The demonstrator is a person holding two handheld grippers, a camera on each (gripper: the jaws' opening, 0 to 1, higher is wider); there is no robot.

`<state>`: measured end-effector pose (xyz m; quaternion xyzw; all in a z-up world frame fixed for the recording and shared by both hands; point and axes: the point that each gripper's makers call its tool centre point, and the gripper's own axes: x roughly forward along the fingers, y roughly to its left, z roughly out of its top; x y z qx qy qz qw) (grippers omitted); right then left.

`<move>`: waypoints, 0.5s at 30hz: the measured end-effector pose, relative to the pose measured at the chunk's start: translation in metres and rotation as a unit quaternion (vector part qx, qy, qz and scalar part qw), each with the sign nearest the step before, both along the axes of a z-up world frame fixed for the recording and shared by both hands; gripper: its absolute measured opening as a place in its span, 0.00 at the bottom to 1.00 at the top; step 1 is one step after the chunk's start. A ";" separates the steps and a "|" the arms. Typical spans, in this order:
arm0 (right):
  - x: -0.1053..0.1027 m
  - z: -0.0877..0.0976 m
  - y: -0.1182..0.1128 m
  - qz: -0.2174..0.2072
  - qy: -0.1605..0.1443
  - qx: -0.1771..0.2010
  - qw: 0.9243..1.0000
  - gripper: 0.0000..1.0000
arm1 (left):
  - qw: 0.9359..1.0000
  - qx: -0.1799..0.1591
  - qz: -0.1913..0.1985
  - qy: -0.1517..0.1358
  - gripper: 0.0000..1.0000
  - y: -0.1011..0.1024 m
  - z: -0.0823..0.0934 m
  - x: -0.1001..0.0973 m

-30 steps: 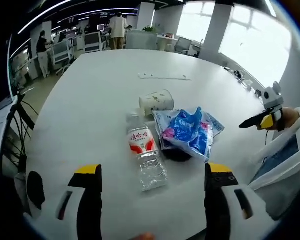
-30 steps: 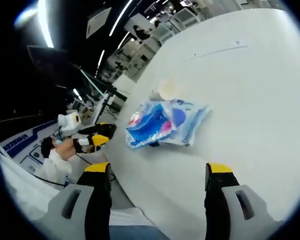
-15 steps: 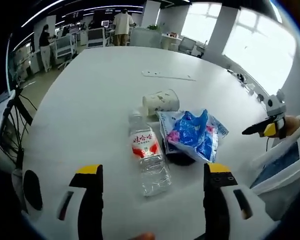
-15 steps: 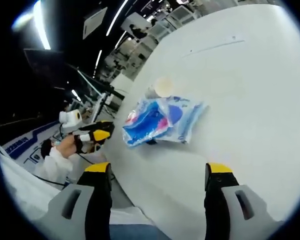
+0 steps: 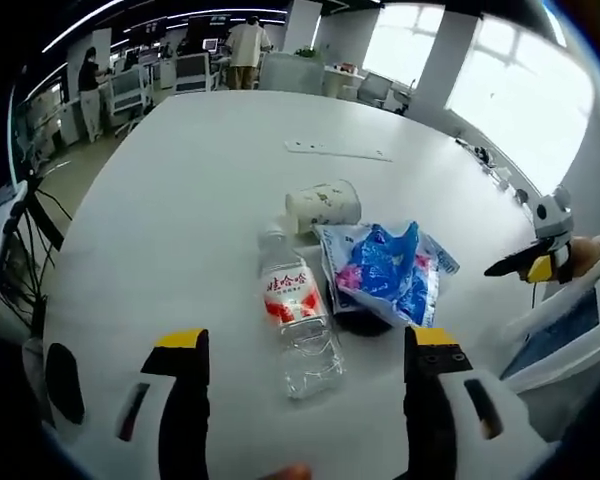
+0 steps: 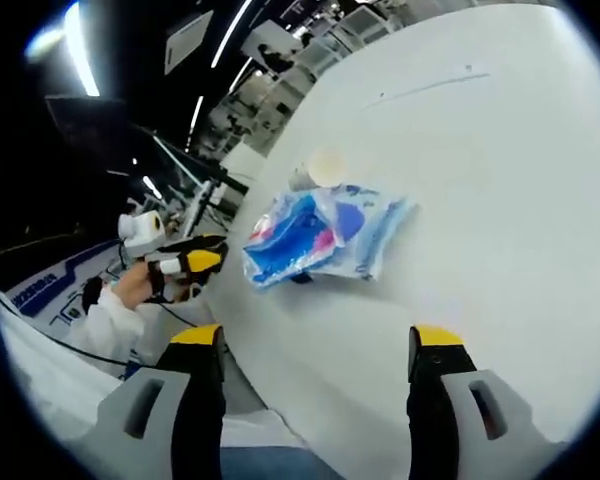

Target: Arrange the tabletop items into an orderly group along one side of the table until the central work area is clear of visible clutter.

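A clear water bottle (image 5: 295,318) with a red and white label lies on its side on the white table (image 5: 200,190). A paper cup (image 5: 323,205) lies tipped over just beyond it. To the right of the bottle, a blue and pink plastic bag (image 5: 385,275) rests on a dark object. My left gripper (image 5: 302,372) hovers open in front of the bottle, nothing between its jaws. The right gripper (image 5: 528,265) shows at the table's right edge. In the right gripper view the bag (image 6: 320,235) and cup (image 6: 326,166) lie ahead of my open right gripper (image 6: 315,362); the left gripper (image 6: 185,262) shows at left.
A thin flat white strip (image 5: 336,152) lies farther along the table. Chairs, desks and people stand beyond the far end. Cables hang off the table's left side (image 5: 25,250). A white sleeve (image 5: 570,320) is at the right edge.
Both views shifted only slightly with the hands. The bottle, cup and bag have not moved on the table. Both grippers stay open.
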<state>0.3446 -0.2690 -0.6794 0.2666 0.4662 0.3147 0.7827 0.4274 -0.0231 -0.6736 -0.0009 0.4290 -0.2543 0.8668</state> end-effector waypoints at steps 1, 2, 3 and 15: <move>0.001 0.000 -0.001 0.000 -0.001 -0.001 1.000 0.74 | 1.000 -0.002 0.001 0.000 0.81 0.000 0.000 0.001; 0.001 0.000 -0.001 -0.001 -0.002 -0.001 1.000 0.74 | 1.000 -0.006 0.003 0.000 0.81 -0.002 0.000 0.003; 0.001 0.001 -0.001 -0.002 -0.002 -0.001 1.000 0.74 | 1.000 -0.009 0.004 -0.001 0.81 -0.003 0.000 0.004; 0.003 -0.002 -0.006 -0.010 0.001 -0.002 1.000 0.73 | 0.998 -0.045 0.049 -0.001 0.77 -0.004 -0.002 0.028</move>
